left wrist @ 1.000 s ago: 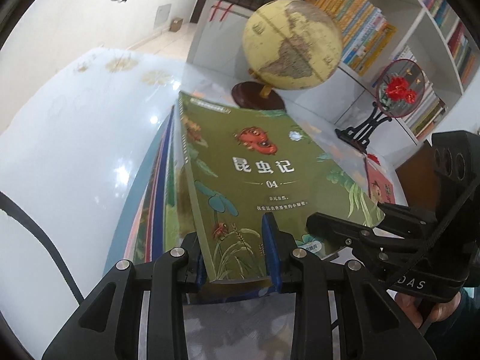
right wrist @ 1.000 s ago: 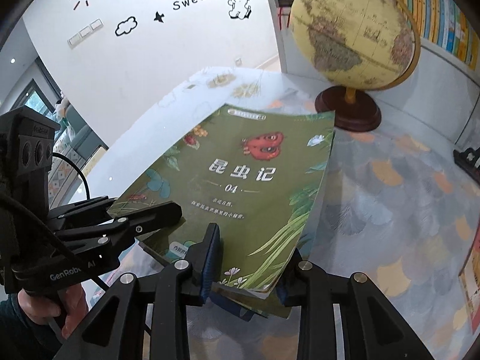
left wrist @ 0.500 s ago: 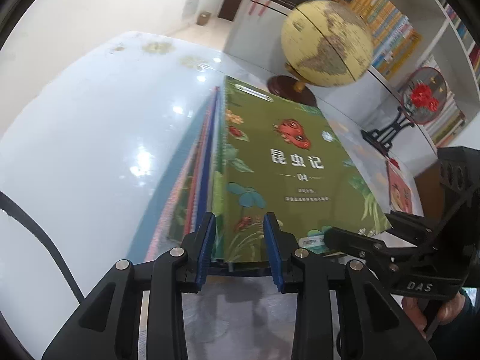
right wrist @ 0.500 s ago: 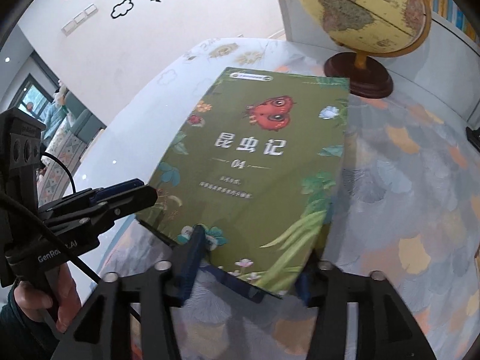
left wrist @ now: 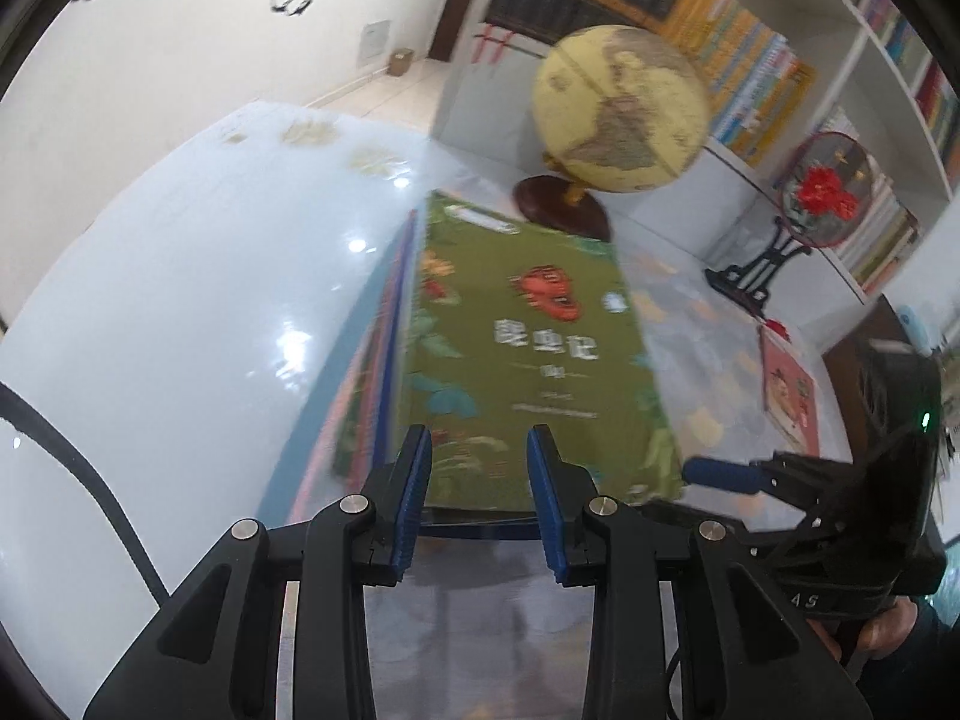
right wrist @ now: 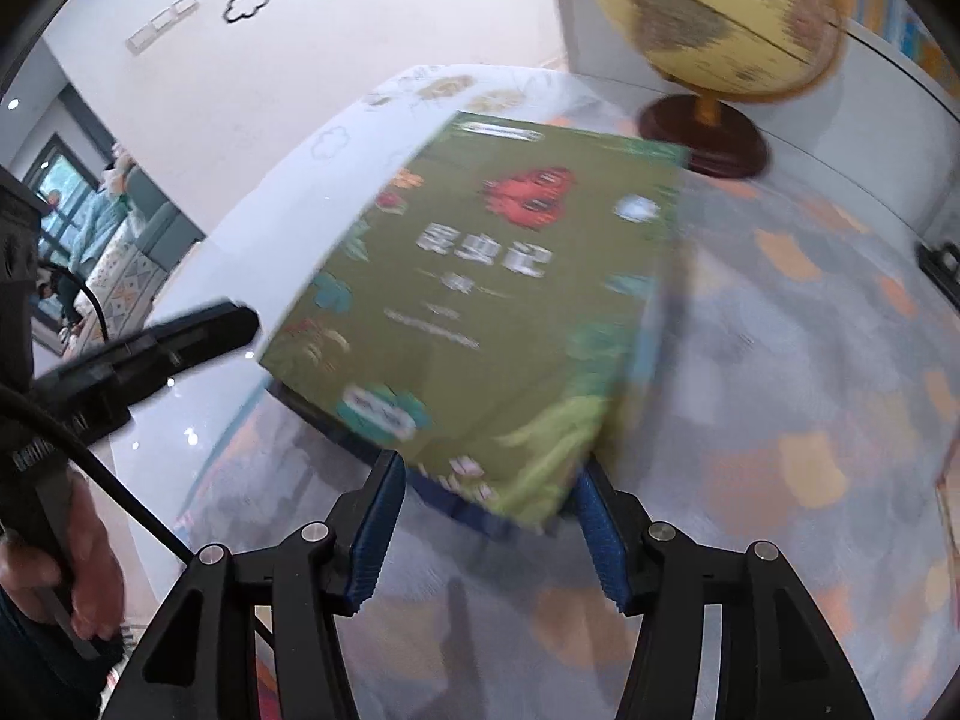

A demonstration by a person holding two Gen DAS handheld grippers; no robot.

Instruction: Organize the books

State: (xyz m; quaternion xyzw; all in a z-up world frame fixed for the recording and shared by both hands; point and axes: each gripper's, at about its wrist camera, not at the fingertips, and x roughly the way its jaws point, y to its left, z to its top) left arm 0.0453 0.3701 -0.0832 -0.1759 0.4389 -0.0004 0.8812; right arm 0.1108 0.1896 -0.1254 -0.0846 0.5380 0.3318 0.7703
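Book stack (left wrist: 528, 360) between parted claws

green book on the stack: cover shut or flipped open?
Shut. The green book lies flat atop the stack, front cover and title facing up, no inside pages showing.

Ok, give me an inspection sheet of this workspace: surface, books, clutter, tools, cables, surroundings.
Surface: glossy white table, with a patterned cloth at the near end.
Job's things: green book lying flat atop a stack of books.
Clutter: globe; round fan ornament on a stand; red booklet.
Tools: left tool narrowly open over the green book's near edge, gripping nothing; right tool open, jaws have just been opening, the book's near corner between them.
Cables: black cable by the left tool's handle.
Surroundings: bookshelves; wall with decals.
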